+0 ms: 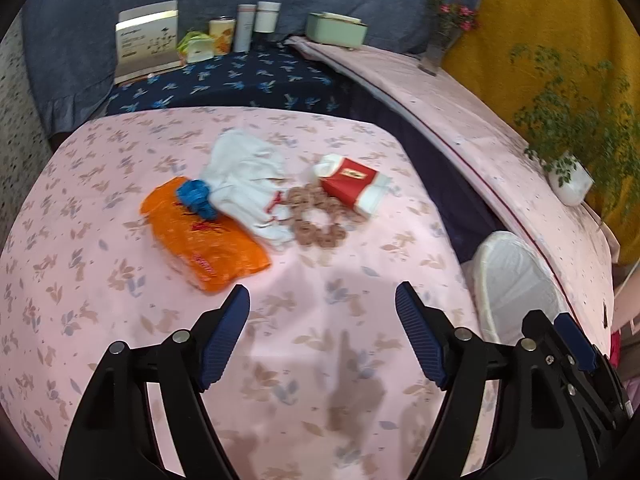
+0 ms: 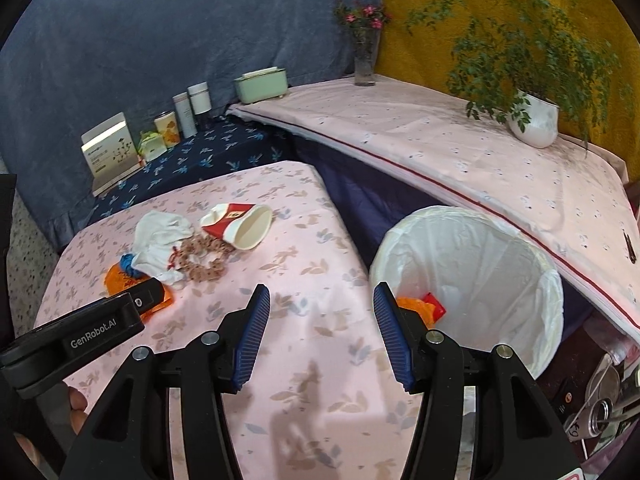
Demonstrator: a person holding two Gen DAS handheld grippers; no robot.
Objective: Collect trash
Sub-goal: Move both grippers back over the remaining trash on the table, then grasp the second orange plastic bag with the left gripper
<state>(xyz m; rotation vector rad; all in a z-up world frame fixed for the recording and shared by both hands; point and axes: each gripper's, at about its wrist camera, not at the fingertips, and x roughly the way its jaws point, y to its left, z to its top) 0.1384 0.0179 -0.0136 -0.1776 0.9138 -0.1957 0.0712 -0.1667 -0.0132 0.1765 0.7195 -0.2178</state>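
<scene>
Both grippers empty over the tabletop [image 1: 360, 360], trash partly collected.
Left gripper [image 1: 322, 304] and right gripper [image 2: 322, 306] stand spread, holding nothing; orange bag [image 1: 208, 236], white cloth [image 1: 248, 184], paper cup [image 2: 240, 226] remain; bin [image 2: 472, 280] already holds some scraps.

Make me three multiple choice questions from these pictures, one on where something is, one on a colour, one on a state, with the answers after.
1. Where does the bin stand?
A. on the pink table
B. beside the table, below its edge
C. on the blue shelf

2. What colour is the wrapper beside the white cloth?
A. orange
B. green
C. black

3. How does the paper cup lie?
A. upright
B. on its side
C. upside down in the bin

Answers: 1 B, the lined bin sits lower, off the table's edge. 2 A, the wrapper is bright orange. 3 B, its open mouth faces sideways on the tablecloth.
</scene>
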